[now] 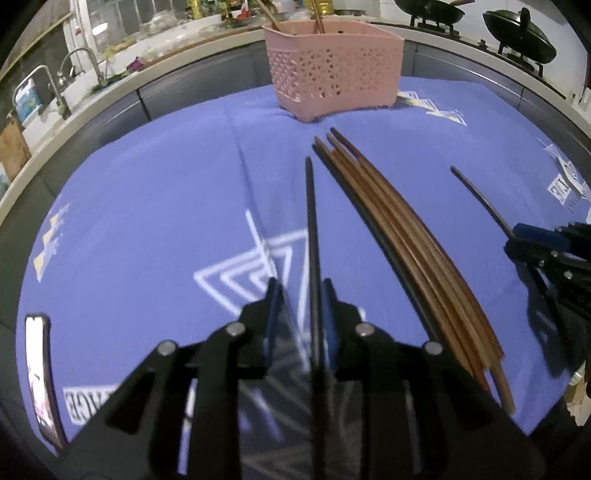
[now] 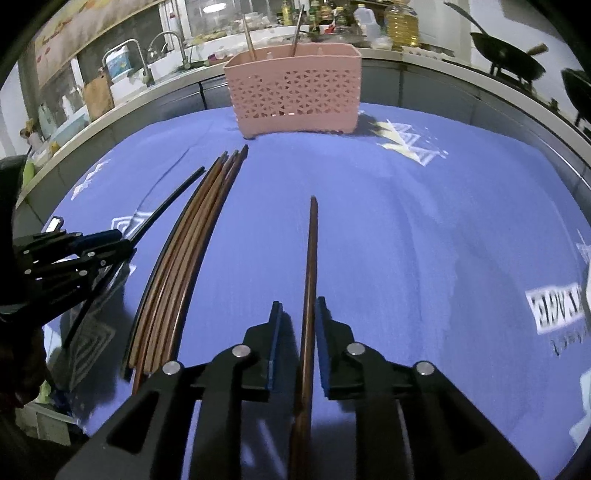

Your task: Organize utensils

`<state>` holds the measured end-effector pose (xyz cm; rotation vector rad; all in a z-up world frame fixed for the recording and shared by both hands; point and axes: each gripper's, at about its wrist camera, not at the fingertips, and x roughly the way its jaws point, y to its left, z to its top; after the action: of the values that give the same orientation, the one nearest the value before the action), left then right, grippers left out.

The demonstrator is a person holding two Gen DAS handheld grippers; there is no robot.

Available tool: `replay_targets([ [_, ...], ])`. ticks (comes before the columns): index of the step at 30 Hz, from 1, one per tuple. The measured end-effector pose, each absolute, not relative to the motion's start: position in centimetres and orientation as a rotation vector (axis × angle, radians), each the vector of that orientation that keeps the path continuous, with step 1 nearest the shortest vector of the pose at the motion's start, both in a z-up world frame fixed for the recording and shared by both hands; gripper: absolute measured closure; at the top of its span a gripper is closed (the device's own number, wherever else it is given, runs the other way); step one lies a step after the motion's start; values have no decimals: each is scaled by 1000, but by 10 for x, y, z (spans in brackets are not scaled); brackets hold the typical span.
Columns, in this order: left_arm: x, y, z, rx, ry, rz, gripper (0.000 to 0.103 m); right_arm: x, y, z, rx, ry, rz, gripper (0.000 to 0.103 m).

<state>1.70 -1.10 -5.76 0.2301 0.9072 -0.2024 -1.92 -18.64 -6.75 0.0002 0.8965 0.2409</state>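
Note:
A pink perforated basket (image 1: 334,70) stands at the far side of the blue cloth, with two chopsticks upright in it; it also shows in the right wrist view (image 2: 293,90). A bundle of several brown chopsticks (image 1: 402,236) lies on the cloth between the grippers, also seen in the right wrist view (image 2: 184,254). My left gripper (image 1: 301,291) is shut on a black chopstick (image 1: 311,221) that points toward the basket. My right gripper (image 2: 298,314) is shut on a brown chopstick (image 2: 311,254). Each gripper shows in the other's view, the left (image 2: 114,240) and the right (image 1: 517,240).
A phone (image 1: 40,376) lies on the cloth at the near left. The blue cloth (image 2: 424,229) covers the table. Behind run a counter with a sink and taps (image 1: 74,70) and woks on a stove (image 1: 517,33).

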Motion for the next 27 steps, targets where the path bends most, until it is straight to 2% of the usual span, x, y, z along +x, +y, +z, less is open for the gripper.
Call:
replay_targets([
  [12,85,-25,-56,241,894,-287,78,50,-185,-61,18,949,299,83],
  [15,92,-28,-56,220,896,-335,96,62,-185,-59,17,968,330,85],
  [16,92,-30,-56,226,891,-338,97,63,-183,-59,-12,968,333,96],
  [20,98,-28,-53,173,922,-362,98,66,-187,-56,24,987,379,98],
  [27,82,3,30,-20,747,-428,98,35,-211,24,141,695,442,99],
])
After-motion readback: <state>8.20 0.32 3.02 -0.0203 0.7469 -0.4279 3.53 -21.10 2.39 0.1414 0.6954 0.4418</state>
